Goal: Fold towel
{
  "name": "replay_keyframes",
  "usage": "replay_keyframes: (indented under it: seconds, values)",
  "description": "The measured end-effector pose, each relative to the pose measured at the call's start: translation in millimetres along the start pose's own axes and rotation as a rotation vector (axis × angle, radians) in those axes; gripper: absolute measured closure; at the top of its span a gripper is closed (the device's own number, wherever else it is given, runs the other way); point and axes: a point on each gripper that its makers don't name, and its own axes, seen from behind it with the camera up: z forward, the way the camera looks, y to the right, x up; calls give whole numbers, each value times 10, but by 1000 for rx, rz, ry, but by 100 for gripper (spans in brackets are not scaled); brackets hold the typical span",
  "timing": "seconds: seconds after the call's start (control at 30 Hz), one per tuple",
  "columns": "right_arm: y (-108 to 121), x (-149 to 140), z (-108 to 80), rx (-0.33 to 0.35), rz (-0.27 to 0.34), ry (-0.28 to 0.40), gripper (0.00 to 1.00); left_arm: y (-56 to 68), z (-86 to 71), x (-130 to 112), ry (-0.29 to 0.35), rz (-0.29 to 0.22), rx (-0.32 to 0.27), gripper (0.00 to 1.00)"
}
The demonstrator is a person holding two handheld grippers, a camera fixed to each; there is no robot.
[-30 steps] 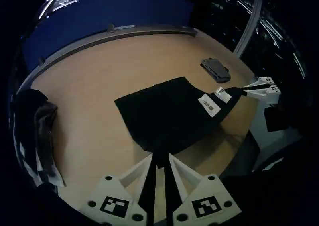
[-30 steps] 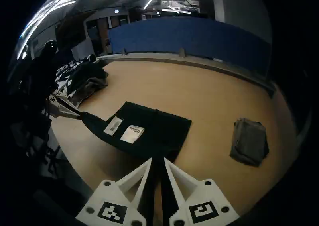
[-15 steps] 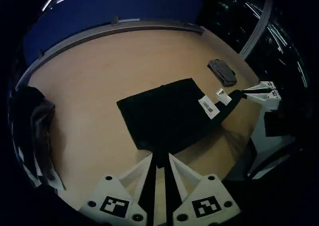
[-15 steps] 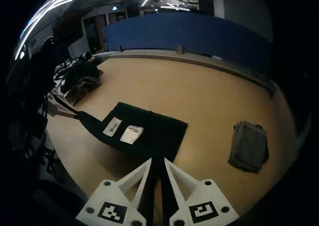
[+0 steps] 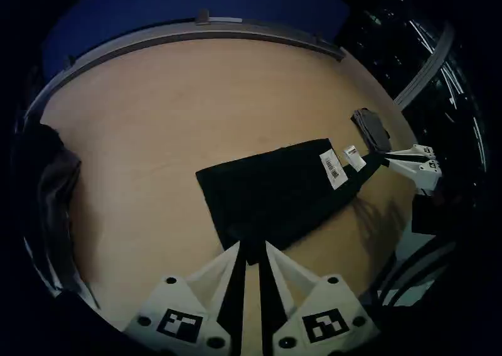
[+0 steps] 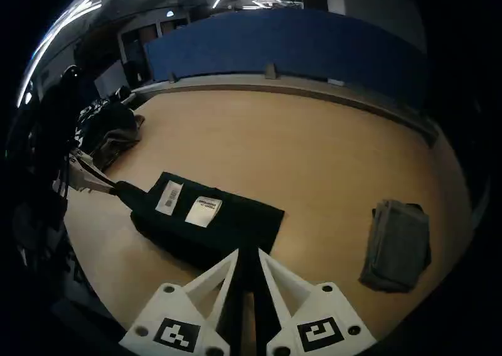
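A dark towel (image 5: 276, 193) is spread on the wooden surface (image 5: 157, 117), its two near corners pinched in the closed fingers (image 5: 210, 271) of the left gripper (image 5: 251, 255) and right gripper (image 6: 249, 258) — both are best lifted level and taut, then laid squarely onto the far edge.
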Motion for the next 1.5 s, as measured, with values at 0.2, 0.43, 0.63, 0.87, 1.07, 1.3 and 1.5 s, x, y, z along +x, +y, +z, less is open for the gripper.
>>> replay_keyframes:
  seconds: [0.2, 0.43, 0.63, 0.87, 1.07, 1.3, 1.5]
  values:
    - [99, 23, 210, -7, 2, -19, 93, -107, 179, 61, -36, 12, 17, 87]
    - [156, 7, 442, -5, 36, -43, 93, -229, 363, 80, -71, 6, 36, 86]
    - [212, -51, 566, -11, 45, -66, 93, -279, 470, 109, -84, 11, 40, 86]
    - [258, -49, 679, -20, 43, -71, 93, -344, 595, 124, -95, 17, 50, 85]
    - [284, -92, 750, -30, 24, -83, 93, -403, 696, 104, -103, 20, 66, 77]
    - [341, -146, 804, -44, 13, -92, 91, -452, 719, 129, -83, 20, 74, 60]
    - [377, -126, 851, -58, 13, -86, 87, -504, 709, 191, -64, 14, 81, 47]
